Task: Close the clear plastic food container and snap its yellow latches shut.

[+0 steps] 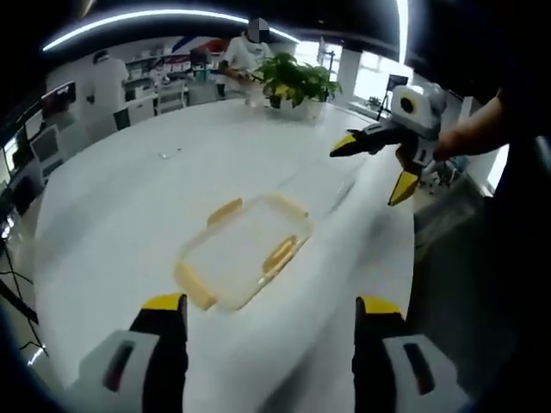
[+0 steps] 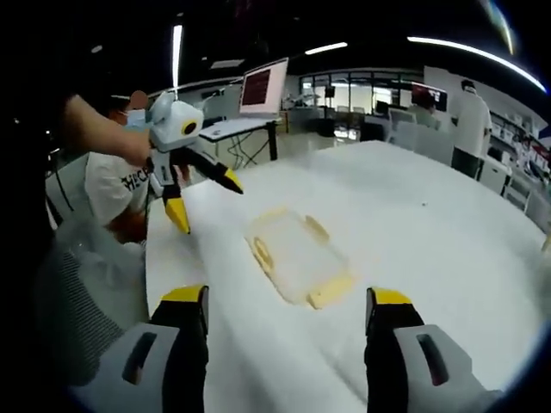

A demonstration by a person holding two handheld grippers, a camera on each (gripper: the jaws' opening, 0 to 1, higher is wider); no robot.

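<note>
A clear plastic food container (image 1: pixel 244 249) with yellow latches lies flat on the white table (image 1: pixel 129 198), its lid on top. In the left gripper view my left gripper (image 1: pixel 269 314) is open, its jaws wide apart just short of the container. The right gripper (image 1: pixel 372 169) enters from the right, held in the air beyond the container with its jaws spread. The right gripper view shows the container (image 2: pixel 298 255) ahead of my open right gripper (image 2: pixel 287 308), and the left gripper (image 2: pixel 205 200) hangs open at the left above the table's edge.
A potted green plant (image 1: pixel 295 82) stands at the table's far side, with a person behind it. A small object (image 1: pixel 170 153) lies on the table farther back. Desks, a laptop (image 2: pixel 263 90) and standing people fill the room around. A seated person's shirt (image 2: pixel 108 191) is near the table edge.
</note>
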